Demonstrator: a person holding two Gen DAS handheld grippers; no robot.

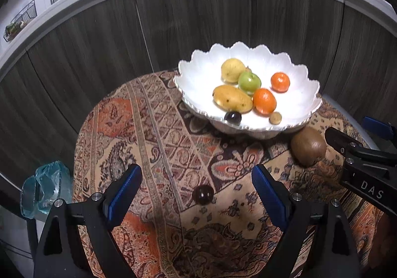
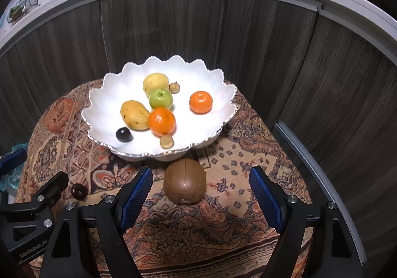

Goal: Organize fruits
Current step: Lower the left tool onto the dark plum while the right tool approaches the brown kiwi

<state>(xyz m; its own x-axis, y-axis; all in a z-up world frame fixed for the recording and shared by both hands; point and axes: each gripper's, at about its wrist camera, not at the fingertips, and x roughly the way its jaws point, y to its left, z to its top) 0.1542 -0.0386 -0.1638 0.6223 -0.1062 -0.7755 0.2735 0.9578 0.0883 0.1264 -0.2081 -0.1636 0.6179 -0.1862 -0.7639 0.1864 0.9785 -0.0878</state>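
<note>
Both hand-held grippers are spread wide and hold nothing. The left hand-held gripper (image 1: 197, 193) frames a dark plum (image 1: 202, 194) on the patterned surface (image 1: 153, 129). The right hand-held gripper (image 2: 201, 193) frames a brown kiwi (image 2: 184, 180), touching the white bowl (image 2: 119, 94) of fruit at its 12 o'clock.

Left gripper (image 1: 196, 193) held wide apart over a paisley-patterned tablecloth (image 1: 153, 129), small dark round fruit (image 1: 202, 194) lying between its blue-padded fingers (image 1: 125, 190), white scalloped bowl (image 1: 196, 72) of fruit farther right, brown fuzzy kiwi (image 1: 308, 146) just beside it, right gripper's black fingertip (image 1: 333, 138) touching the kiwi.
</note>
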